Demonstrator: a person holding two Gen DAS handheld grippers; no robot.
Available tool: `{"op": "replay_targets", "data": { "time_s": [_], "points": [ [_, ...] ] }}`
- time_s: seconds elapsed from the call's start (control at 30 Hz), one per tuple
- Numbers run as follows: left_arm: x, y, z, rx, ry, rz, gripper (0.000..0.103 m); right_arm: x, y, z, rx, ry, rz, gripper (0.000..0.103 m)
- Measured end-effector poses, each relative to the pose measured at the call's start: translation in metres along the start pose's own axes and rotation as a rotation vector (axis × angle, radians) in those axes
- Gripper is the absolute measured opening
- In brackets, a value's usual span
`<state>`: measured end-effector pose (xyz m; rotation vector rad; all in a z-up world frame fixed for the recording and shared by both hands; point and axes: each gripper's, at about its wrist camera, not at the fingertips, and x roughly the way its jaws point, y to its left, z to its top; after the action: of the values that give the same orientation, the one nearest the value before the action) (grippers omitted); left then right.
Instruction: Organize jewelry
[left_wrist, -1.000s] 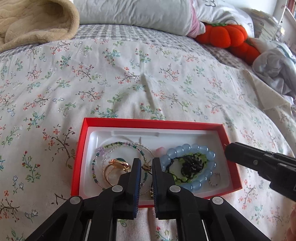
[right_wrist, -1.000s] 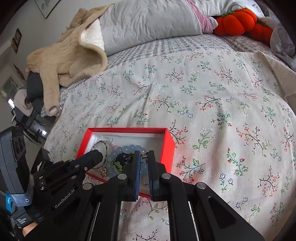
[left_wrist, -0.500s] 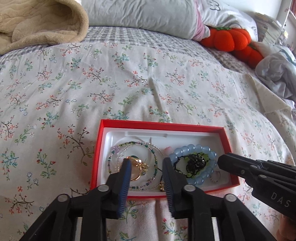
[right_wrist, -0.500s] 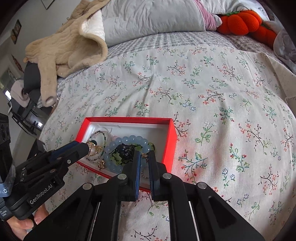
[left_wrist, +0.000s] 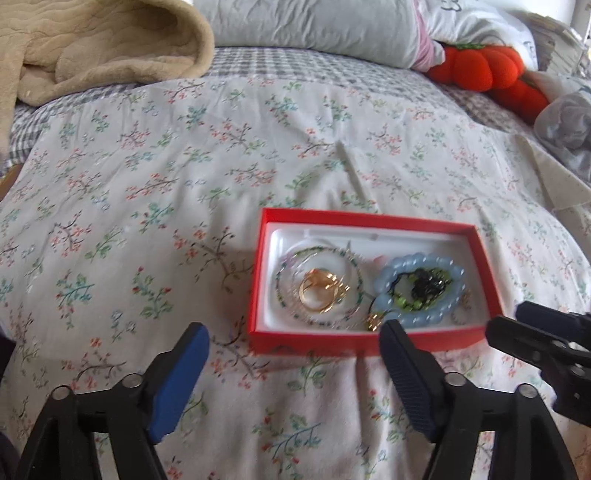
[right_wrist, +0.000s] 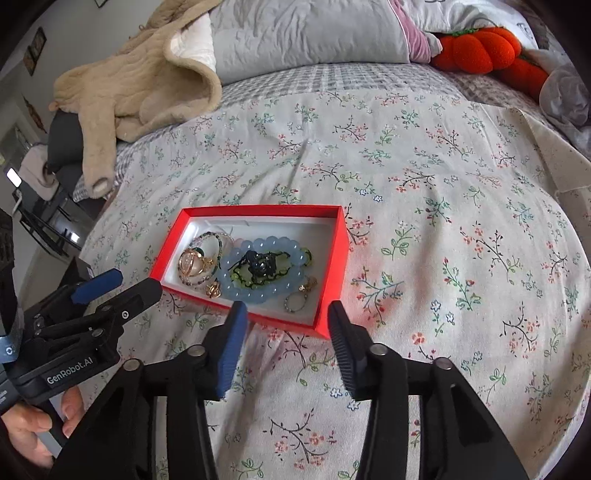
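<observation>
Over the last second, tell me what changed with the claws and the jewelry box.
Both claws opened and backed toward the camera: the left claw wide, the right claw less so. Neither holds anything. The red cardboard jewelry box and its light-blue bead bracelet stayed put.

Bed (right_wrist: 406, 177) under a flowered cover. Just ahead of the right fingers (right_wrist: 232, 343), a red box (right_wrist: 334, 273) sitting flat on the cover; ahead and to the right of the left fingers (left_wrist: 177, 380). Far beyond the fingertips, at the head: beige blanket (right_wrist: 147, 81) to the left, grey pillow (right_wrist: 306, 33) in the middle, orange pumpkin cushions (right_wrist: 484, 48) to the right. Crumpled grey cloth (left_wrist: 565, 122) at the far right edge.
</observation>
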<state>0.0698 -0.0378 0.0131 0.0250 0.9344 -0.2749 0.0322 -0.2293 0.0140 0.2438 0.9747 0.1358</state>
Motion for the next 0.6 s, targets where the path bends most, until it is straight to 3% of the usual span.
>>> {"op": "replay_targets", "data": {
  "time_s": [0.13,0.27,0.33,0.47,0.6],
  "points": [
    [-0.007,0.004,-0.011,-0.005,-0.002,0.062,0.096,-0.008,0.004,-0.014,-0.009,0.021,-0.029,0.063],
    [-0.011,0.005,-0.025,-0.004,0.018,0.119,0.102,-0.009,0.003,-0.029,0.010,0.069,-0.100,0.070],
    [-0.011,0.007,-0.032,-0.012,0.036,0.129,0.102,-0.008,0.000,-0.036,0.032,0.094,-0.126,0.073],
    [-0.011,0.007,-0.046,-0.005,0.081,0.155,0.102,-0.011,-0.003,-0.050,0.035,0.107,-0.194,0.093],
    [-0.018,0.006,-0.058,-0.021,0.082,0.167,0.102,-0.016,0.003,-0.062,-0.011,0.101,-0.270,0.100]
  ]
}}
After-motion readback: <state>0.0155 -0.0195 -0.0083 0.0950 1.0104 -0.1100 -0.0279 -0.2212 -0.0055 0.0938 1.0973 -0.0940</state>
